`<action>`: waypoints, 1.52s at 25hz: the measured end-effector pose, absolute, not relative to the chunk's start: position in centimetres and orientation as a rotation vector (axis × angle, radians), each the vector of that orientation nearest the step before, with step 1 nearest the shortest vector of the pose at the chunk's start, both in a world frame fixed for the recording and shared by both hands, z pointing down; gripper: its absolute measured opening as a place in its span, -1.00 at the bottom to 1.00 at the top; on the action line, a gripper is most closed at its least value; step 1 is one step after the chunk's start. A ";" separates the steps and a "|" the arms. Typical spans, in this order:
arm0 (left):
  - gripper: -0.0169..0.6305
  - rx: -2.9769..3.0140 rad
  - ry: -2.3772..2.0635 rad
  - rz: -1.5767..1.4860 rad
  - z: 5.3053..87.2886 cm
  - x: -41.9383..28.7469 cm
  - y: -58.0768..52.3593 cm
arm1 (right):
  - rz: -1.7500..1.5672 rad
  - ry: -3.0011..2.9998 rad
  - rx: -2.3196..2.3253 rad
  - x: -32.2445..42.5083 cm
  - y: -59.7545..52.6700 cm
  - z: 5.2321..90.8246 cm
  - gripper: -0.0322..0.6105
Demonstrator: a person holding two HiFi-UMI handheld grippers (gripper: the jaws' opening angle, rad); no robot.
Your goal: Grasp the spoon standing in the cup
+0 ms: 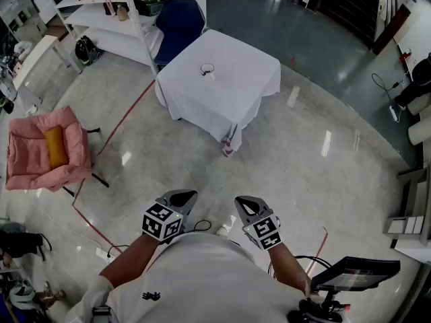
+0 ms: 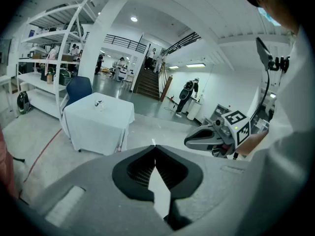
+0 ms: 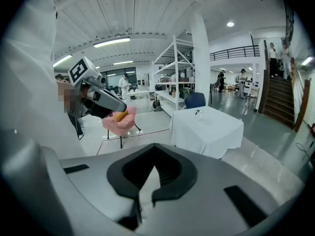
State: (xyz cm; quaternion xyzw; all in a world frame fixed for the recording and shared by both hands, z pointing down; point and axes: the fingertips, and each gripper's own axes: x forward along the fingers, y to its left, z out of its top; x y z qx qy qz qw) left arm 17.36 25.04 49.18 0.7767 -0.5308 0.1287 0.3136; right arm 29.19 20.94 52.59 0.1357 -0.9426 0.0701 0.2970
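Holding both grippers close in front of my chest, I stand well back from the task's things. My left gripper (image 1: 190, 195) has its jaws clenched tip to tip, with nothing between them. My right gripper (image 1: 240, 201) is the same: jaws pressed together, empty. The two sit side by side, apart, both aimed forward over the glossy grey floor (image 1: 296, 153).

A thin red line (image 1: 128, 113) runs along the floor ahead and to my left. Beside it stands a pink chair (image 1: 27, 153) with an orange cushion (image 1: 55, 147) lying on its seat.

Farther on, ahead of both grippers, is a square worktop (image 1: 229, 93) draped in white down to near the floor. Near its middle stands the cup (image 1: 209, 77), a small pale thing and the only item I can make out on the top. The spoon (image 1: 207, 67) shows only as a thin dark mark at the cup's mouth, far too small for me to tell bowl from handle. In both gripper views that dark mark rises above the rim, so its long axis looks roughly upright. Which way it leans I cannot tell.

Just behind the worktop is a blue chair (image 1: 178, 22), and beyond that white shelving (image 1: 108, 15) holding assorted items.
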 end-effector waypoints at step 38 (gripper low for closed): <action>-0.59 2.346 -1.307 0.668 53.0 -11.8 -14.0 | 0.294 -2.448 0.842 5.9 -9.7 50.9 -0.60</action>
